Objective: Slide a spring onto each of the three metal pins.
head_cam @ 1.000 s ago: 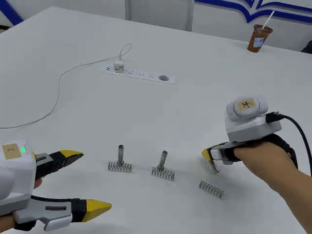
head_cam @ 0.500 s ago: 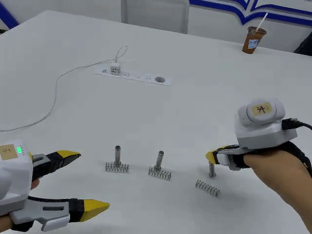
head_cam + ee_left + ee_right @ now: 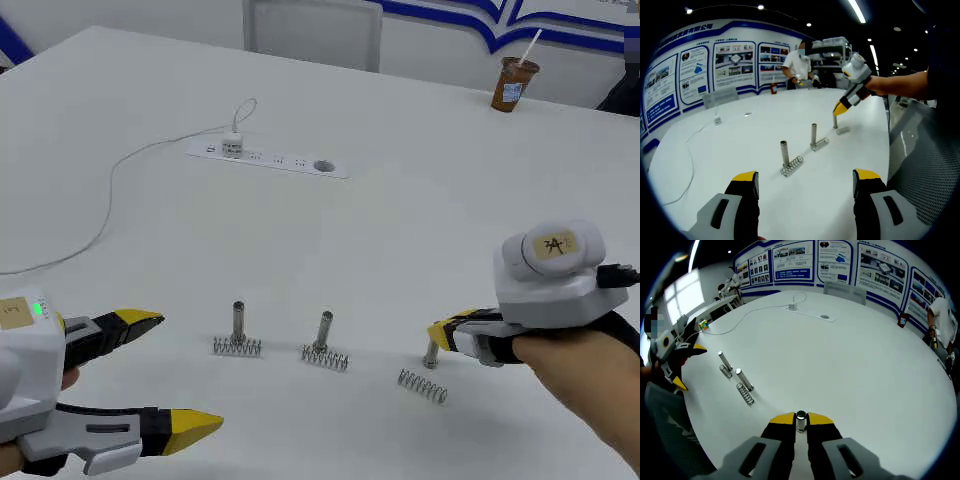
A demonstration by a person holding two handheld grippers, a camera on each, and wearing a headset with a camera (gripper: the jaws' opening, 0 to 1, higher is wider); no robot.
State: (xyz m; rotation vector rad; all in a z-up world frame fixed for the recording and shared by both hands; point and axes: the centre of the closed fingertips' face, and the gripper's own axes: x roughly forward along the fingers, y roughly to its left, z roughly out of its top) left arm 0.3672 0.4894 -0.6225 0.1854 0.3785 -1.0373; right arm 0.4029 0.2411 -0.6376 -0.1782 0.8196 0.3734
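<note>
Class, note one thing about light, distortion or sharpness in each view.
Head view: even, soft light, barely any shadows on the table, little distortion. Left gripper view: fisheye curves the table edge; ceiling lights glare. Right gripper view: posters bend; the pin in the hand-held gripper looks sharp.

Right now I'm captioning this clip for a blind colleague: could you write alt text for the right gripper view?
The right gripper has its jaws shut on a metal pin, seen end-on over a white table. At left a second pin and a third pin stand, springs lying at their bases, with the left gripper beyond them, jaws open.
</note>
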